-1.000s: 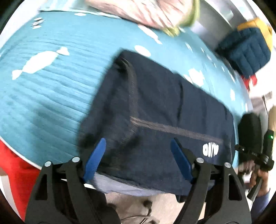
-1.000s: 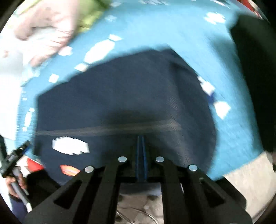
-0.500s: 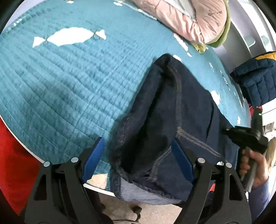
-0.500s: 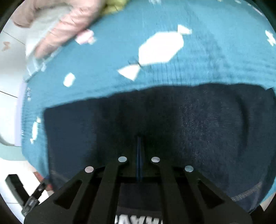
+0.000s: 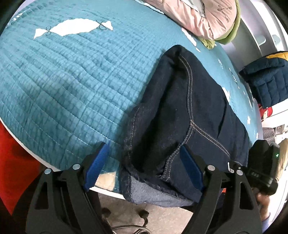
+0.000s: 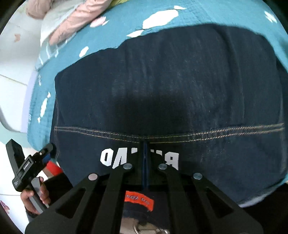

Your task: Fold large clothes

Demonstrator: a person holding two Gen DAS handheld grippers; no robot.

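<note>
Dark navy jeans point(image 5: 187, 111) lie folded on the teal quilted bed point(image 5: 68, 75), their near end hanging over the bed's edge. My left gripper point(image 5: 144, 167) is open, its blue pads on either side of the jeans' near corner without touching it. In the right wrist view the jeans point(image 6: 171, 86) fill the frame, with white lettering point(image 6: 108, 158) and an orange label point(image 6: 139, 200). My right gripper point(image 6: 144, 162) is shut, its pads pressed together over the jeans' edge; whether cloth is between them I cannot tell.
A pink and green bundle of bedding point(image 5: 201, 16) lies at the far side of the bed. A navy and yellow padded jacket point(image 5: 268, 81) sits at the right. The floor with a cable point(image 5: 126, 225) lies below the bed edge.
The left gripper has moved left, so the jeans now sit to the right in its view. The right gripper has drawn back over the jeans, bringing the lettering into view.
</note>
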